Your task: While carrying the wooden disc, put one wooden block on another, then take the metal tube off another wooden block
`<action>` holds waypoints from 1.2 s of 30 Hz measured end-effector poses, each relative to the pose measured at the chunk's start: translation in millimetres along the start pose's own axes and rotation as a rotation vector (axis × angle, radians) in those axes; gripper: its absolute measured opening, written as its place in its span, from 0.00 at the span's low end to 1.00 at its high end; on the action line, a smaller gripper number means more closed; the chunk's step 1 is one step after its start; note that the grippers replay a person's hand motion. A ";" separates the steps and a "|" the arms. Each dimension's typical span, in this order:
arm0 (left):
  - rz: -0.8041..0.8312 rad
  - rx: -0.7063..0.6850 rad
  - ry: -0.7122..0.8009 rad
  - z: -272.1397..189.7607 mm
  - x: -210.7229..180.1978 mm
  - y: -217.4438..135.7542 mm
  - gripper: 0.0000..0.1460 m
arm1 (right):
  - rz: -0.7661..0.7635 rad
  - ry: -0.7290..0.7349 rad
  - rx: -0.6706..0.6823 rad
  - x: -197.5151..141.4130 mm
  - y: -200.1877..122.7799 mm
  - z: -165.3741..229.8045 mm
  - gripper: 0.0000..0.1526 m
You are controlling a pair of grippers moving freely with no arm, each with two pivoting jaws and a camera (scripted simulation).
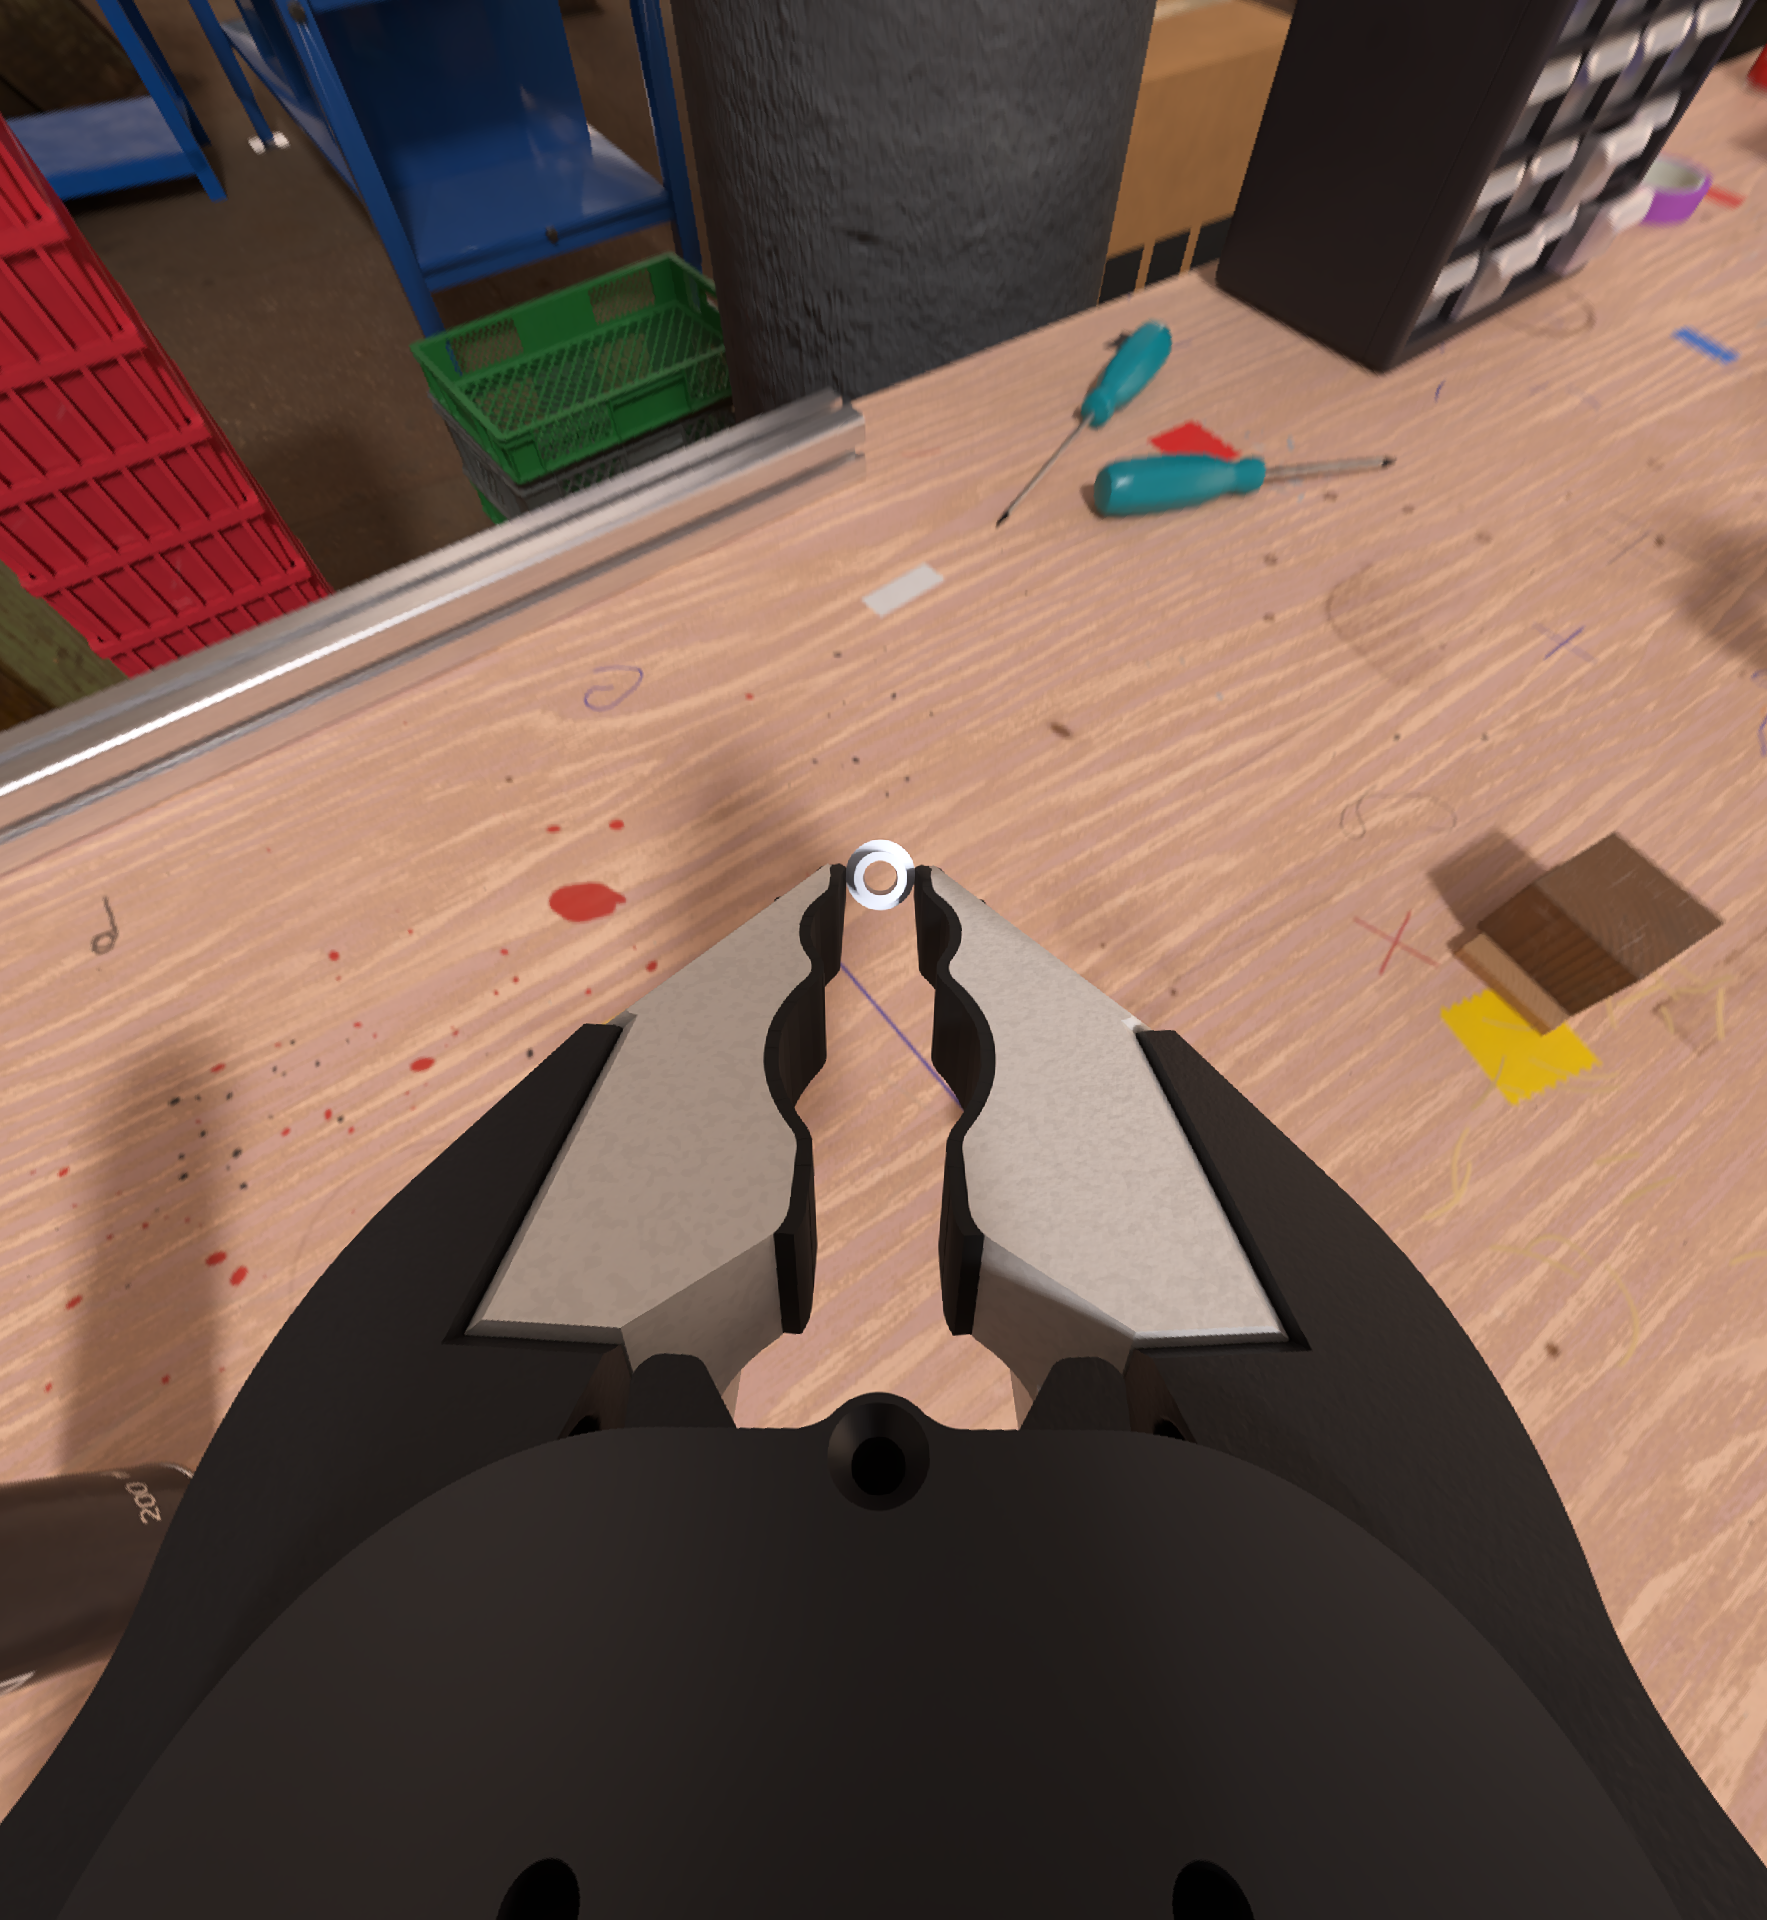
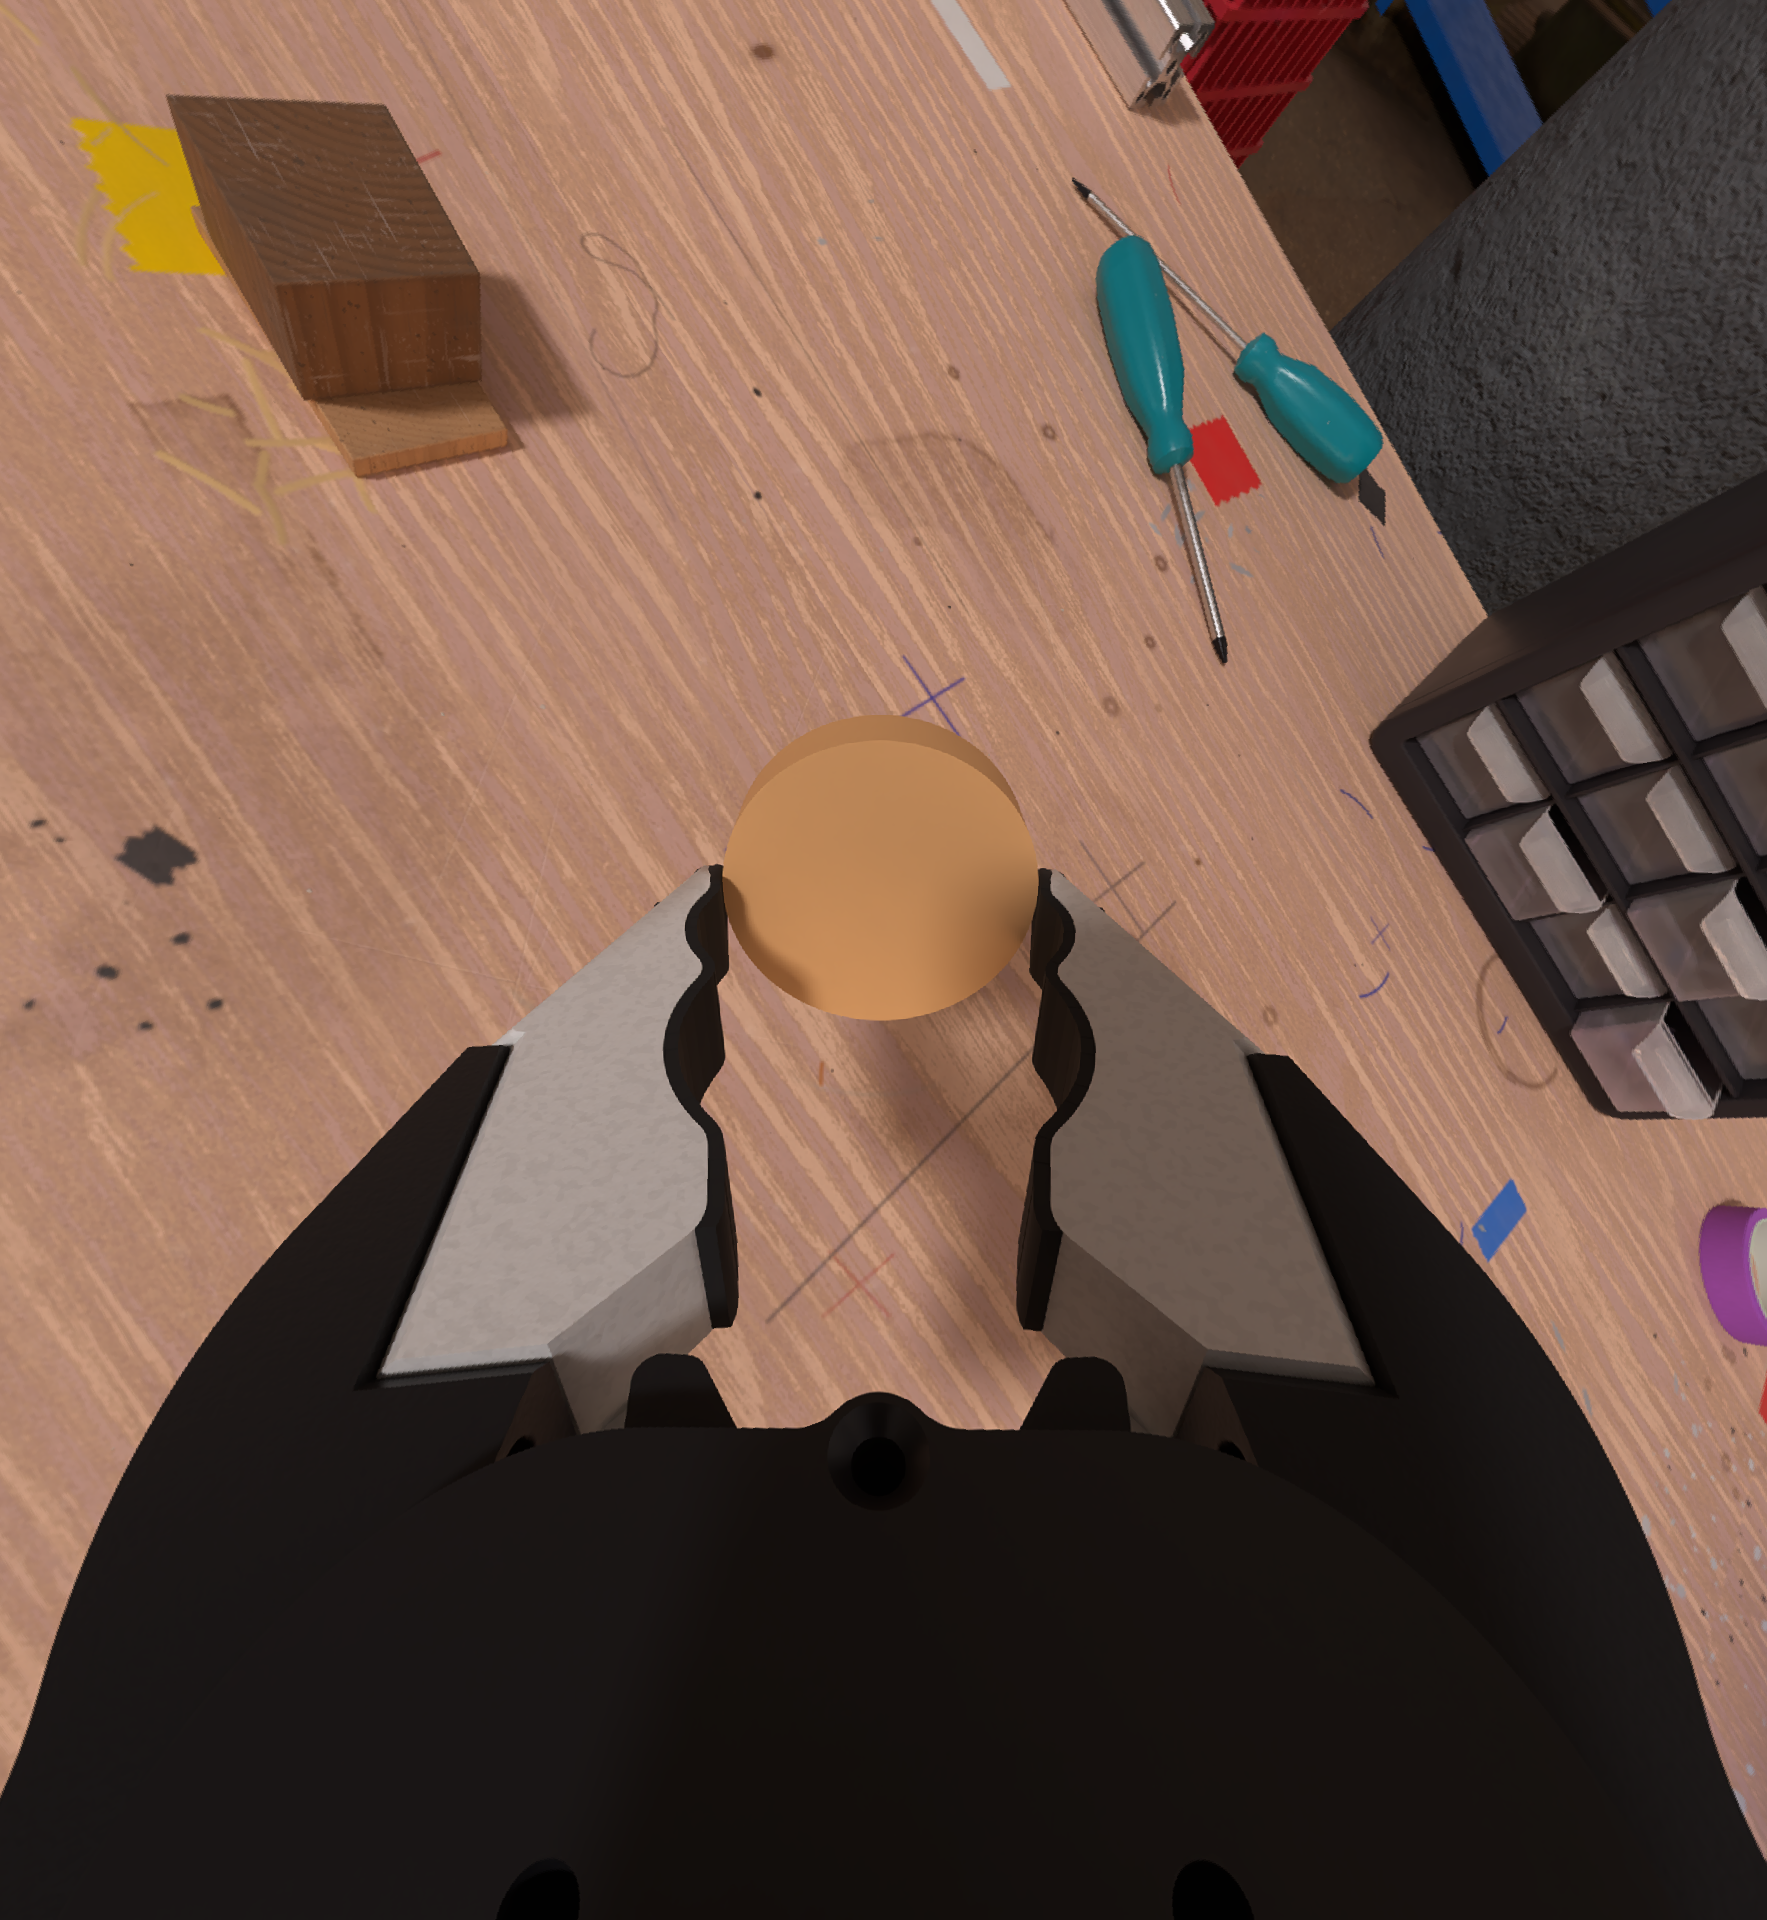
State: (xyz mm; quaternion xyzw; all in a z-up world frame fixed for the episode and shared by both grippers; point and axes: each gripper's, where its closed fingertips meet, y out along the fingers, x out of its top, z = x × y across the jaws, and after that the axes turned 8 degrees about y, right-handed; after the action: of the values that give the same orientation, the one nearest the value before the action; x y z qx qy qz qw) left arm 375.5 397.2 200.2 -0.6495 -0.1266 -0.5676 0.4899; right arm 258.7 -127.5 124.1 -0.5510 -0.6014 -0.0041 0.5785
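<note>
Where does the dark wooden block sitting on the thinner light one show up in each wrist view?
Left wrist view: dark wooden block at the right edge, mid-height, atop the light block.
Right wrist view: the same dark block at upper left.
Shared landmark: the yellow tape patch touching the stack.

two wooden blocks (image 2: 339, 249), two screwdrivers (image 2: 1139, 348), one disc (image 2: 877, 883)
</note>
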 end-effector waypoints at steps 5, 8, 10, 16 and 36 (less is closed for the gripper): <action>-0.079 0.008 -0.008 6.4 31.1 -10.9 0.09 | -0.006 -0.005 0.012 2.8 3.0 2.9 0.39; -0.108 0.006 0.002 5.5 46.9 -15.9 0.09 | -0.010 -0.008 0.017 4.9 4.0 4.8 0.39; -0.122 0.009 0.016 3.7 55.7 -19.2 0.09 | -0.013 -0.008 0.018 5.7 4.0 5.3 0.39; -0.172 -0.012 0.034 -10.7 78.3 -32.4 0.09 | -0.014 -0.008 0.019 4.6 2.6 6.2 0.39; -0.157 -0.222 0.232 -136.2 95.3 -38.9 0.09 | -0.036 -0.012 0.039 8.3 4.1 15.6 0.39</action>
State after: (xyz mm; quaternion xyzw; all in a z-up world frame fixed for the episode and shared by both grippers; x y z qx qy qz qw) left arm 294.8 272.6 284.5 -0.6178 -0.0565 -0.6857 0.3807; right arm 252.9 -110.5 122.2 -0.5289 -0.6146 0.0006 0.5852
